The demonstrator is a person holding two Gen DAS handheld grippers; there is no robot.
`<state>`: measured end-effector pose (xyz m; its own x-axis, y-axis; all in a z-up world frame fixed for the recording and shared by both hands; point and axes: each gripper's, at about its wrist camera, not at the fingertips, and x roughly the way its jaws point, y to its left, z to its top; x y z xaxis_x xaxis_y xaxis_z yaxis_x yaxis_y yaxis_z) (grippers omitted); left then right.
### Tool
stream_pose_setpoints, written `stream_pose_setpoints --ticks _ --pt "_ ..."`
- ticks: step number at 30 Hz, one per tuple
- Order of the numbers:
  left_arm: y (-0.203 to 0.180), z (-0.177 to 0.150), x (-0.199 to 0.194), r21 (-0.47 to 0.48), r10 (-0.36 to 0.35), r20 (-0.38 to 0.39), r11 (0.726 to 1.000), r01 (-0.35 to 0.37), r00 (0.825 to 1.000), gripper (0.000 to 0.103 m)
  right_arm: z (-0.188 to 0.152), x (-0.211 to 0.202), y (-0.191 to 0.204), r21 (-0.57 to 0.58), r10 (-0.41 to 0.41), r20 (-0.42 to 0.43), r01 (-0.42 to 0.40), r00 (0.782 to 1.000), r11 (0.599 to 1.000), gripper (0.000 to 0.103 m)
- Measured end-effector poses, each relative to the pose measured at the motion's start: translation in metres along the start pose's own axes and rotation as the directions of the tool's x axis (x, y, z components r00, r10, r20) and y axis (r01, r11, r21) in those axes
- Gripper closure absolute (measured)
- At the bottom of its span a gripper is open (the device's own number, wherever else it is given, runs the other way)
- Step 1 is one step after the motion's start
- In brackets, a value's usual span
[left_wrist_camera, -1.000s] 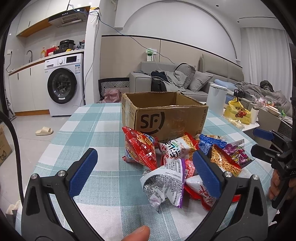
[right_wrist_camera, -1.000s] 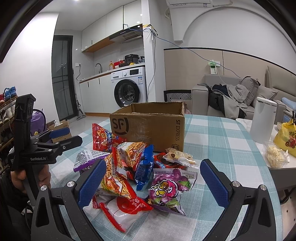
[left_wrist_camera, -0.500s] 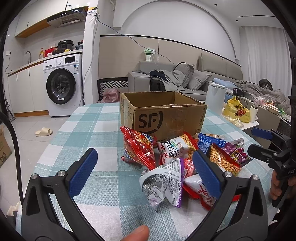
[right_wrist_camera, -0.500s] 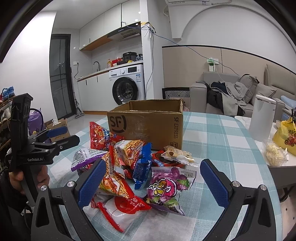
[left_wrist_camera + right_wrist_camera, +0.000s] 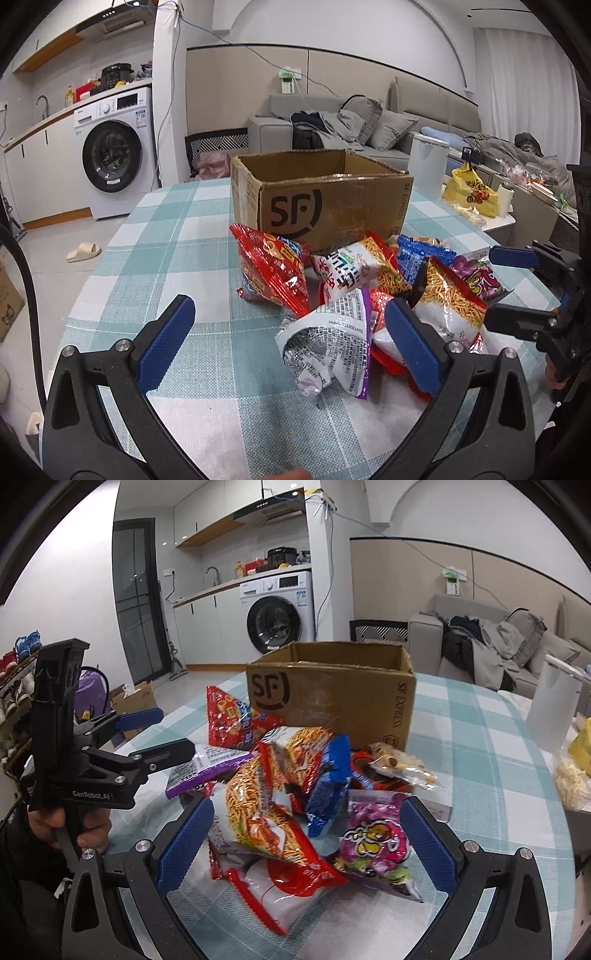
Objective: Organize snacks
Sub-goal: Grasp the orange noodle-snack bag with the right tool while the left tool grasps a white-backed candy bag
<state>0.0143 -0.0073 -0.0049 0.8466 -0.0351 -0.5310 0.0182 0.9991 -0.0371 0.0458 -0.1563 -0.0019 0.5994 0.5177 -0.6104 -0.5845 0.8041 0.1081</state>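
Left wrist view: your left tongs (image 5: 286,341) gape empty, snack pile (image 5: 354,291) just ahead-right; right tongs (image 5: 306,840) gape low over pile, before cardboard box (image 5: 332,698).

My left gripper (image 5: 288,334) and right gripper (image 5: 304,836) both gape wide, fingers (image 5: 164,341) apart, level, each gripped in one hand (image 5: 70,821).

Washing machine (image 5: 112,157) at 10 o'clock, under a counter; grey sofa (image 5: 369,122) at 1 o'clock, clothes heaped on it; single slipper (image 5: 84,252) on the floor at 9 o'clock; yellow bag (image 5: 471,190) at 3 o'clock; white bin (image 5: 554,701) at the desk's (image 5: 166,236) edge.
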Motion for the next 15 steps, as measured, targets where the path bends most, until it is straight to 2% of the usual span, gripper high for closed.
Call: stream_pose_setpoints --ticks 4,15 --pt "0.002 -0.002 0.012 -0.019 -0.033 -0.065 0.999 0.032 0.997 0.001 -0.001 0.007 0.008 -0.011 0.03 -0.034 -0.031 0.999 0.999 0.0" --pt "0.004 -0.005 0.036 -0.032 -0.047 -0.157 0.999 0.042 0.986 0.001 0.0 0.028 0.023 -0.04 0.082 -0.114 -0.087 0.99 0.995 0.001"
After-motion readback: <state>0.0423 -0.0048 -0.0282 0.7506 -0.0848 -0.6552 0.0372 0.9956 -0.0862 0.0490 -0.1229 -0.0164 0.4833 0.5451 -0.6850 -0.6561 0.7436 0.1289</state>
